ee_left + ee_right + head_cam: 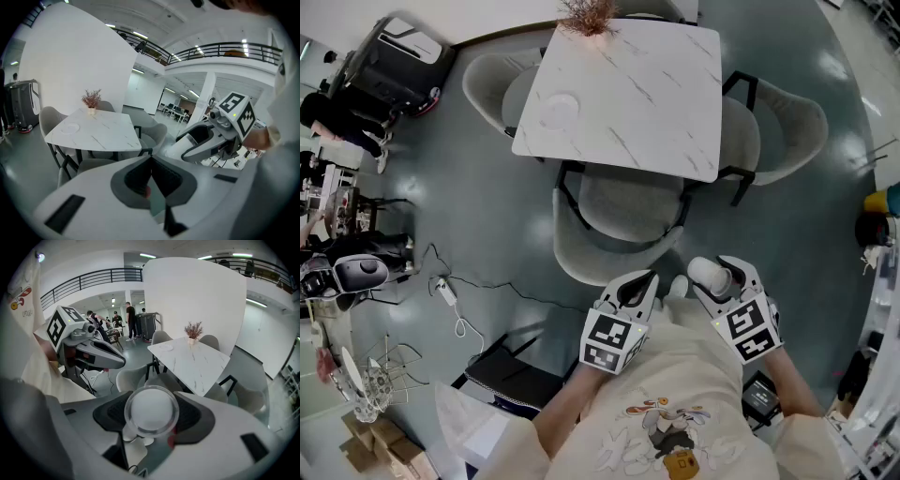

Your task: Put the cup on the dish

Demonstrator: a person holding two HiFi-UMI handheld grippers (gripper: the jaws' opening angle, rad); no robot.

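Note:
In the head view my right gripper [713, 271] is close to my body, shut on a translucent white cup [707, 275]. The right gripper view looks into the cup [151, 409], gripped on both sides by the dark pads [111, 414]. My left gripper [644, 278] hovers just left of it, its jaws closed together and empty [151, 158]. Farther off, near the left edge of the white marble table [656, 103], lies the round white dish [558, 108], which also shows in the gripper views [69, 127] [165, 347].
A grey chair [619, 225] stands between me and the table, and others surround it. A dried plant in a small vase [589, 14] stands at the table's far edge. A power strip with cable [447, 291] and a dark bag [511, 375] lie on the floor at left.

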